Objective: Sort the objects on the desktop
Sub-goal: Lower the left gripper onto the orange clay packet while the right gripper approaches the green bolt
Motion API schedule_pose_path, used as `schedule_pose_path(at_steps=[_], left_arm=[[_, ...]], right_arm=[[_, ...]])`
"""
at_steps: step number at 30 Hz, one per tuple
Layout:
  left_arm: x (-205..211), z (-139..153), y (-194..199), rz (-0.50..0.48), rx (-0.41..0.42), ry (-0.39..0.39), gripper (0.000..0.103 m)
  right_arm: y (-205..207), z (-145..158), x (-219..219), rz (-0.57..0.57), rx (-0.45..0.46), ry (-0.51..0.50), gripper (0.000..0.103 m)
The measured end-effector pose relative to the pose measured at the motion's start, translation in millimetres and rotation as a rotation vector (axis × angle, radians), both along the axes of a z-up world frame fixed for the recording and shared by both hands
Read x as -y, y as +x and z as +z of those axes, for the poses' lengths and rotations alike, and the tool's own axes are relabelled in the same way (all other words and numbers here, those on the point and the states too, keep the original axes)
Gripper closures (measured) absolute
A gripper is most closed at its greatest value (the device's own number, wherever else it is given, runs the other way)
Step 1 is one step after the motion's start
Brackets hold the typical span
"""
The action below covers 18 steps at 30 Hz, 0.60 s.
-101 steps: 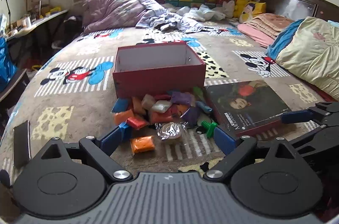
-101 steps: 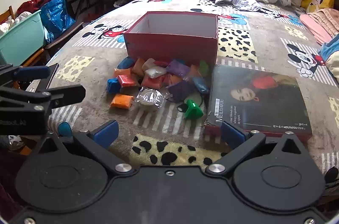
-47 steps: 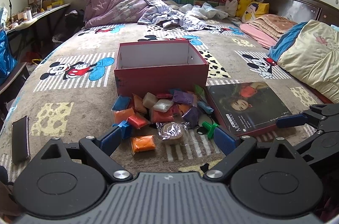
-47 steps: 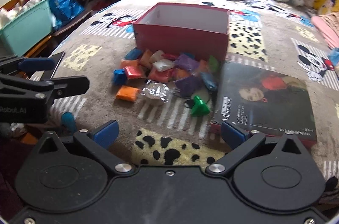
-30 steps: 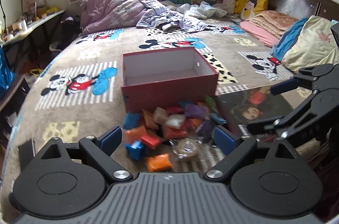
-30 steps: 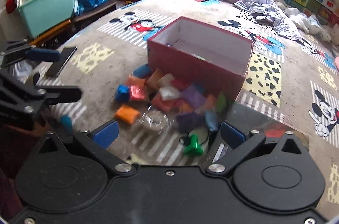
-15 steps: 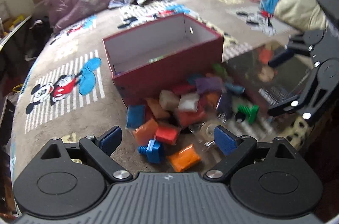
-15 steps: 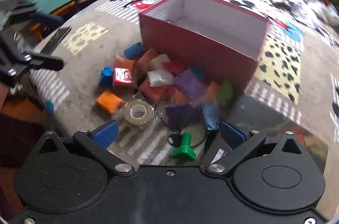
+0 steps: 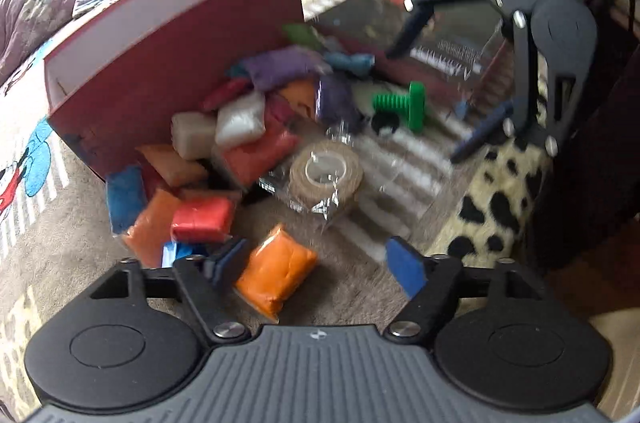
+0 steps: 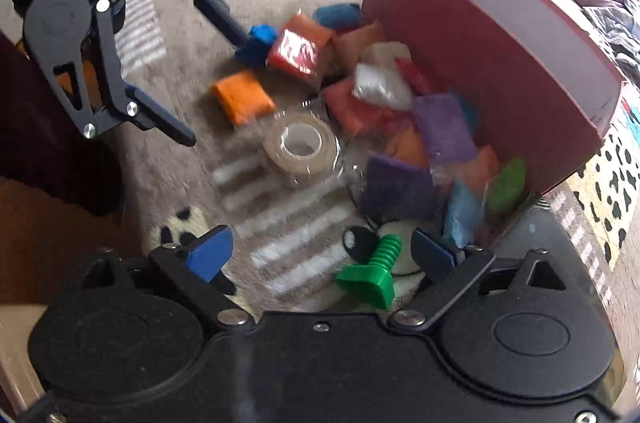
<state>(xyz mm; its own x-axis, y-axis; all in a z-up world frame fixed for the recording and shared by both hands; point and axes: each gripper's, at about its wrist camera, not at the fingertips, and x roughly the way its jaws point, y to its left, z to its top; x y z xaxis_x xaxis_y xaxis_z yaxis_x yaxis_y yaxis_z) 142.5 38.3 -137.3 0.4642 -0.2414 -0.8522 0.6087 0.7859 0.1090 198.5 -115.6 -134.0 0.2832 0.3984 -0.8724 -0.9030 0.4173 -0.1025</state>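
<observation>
A pile of coloured clay packets (image 9: pixel 240 139) lies against an open red box (image 9: pixel 168 35) on the bed. My left gripper (image 9: pixel 316 267) is open, low over an orange packet (image 9: pixel 276 271) that lies between its fingers. My right gripper (image 10: pixel 320 251) is open, low over a green plastic bolt (image 10: pixel 372 271). A wrapped roll of tape (image 10: pixel 300 143) lies between the two grippers; it also shows in the left wrist view (image 9: pixel 324 171). The left gripper (image 10: pixel 212 71) shows in the right wrist view, one finger by a blue bolt (image 10: pixel 258 43).
A glossy book (image 9: pixel 440 31) lies right of the pile, beside the green bolt (image 9: pixel 404 103). The right gripper (image 9: pixel 424 91) hangs over it in the left wrist view. The bed's edge drops off close behind both grippers. Bedding is heaped beyond the box (image 10: pixel 500 27).
Both grippers have dropped and moved in close to the pile. The left one now straddles the orange packet, the right one hovers over the green bolt. Both stay open.
</observation>
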Motion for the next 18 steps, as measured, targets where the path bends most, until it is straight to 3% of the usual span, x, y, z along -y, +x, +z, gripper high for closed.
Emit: schedule_pose_path(at_steps=[5,6,8,9,14,18], left_arm=[[-4,-18,11,-0.012,-0.035,0.015,0.043],[-5,-20,13,-0.016,-0.038,0.02,0.044],[-6,-23,18,-0.02,-0.04,0.021,0.044],[-7,-23,21,-0.02,-0.042,0.02,0.047],[-9,-21,25,-0.035,-0.046,0.012,0.047],[-8,-26,23,-0.057,-0.035,0.059,0.047]], right_arm=[[11,-14,8,0.012,0.0,-0.011,0.007],[13,-17,9,0.016,-0.004,-0.013,0.011],[17,-23,9,0.016,-0.023,-0.022,0.033],[21,-27,9,0.01,-0.033,-0.025,0.035],[28,-33,13,-0.01,-0.054,-0.019,0.036],[29,-33,15,-0.023,-0.077,-0.007,0.036]])
